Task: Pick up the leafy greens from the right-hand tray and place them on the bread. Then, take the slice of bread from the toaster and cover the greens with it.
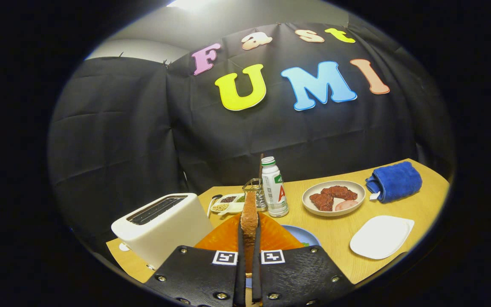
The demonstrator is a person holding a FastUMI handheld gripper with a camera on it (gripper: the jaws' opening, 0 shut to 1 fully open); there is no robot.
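Staged recording booth, black cloth wall (113,140), wooden table (416,209) set with toaster (162,226) and plated food (333,197)

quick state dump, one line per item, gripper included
gripper: shut on bread slice
bread slice: held upright on edge between the fingers
toaster: slots empty
bottle: upright, capped
round plate: holds pieces of meat
white tray: empty
blue towel: rolled up
blue plate: greens at its edge, mostly hidden

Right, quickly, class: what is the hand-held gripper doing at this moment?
Hand-held gripper: closed on the slice of bread, held upright between both fingers.
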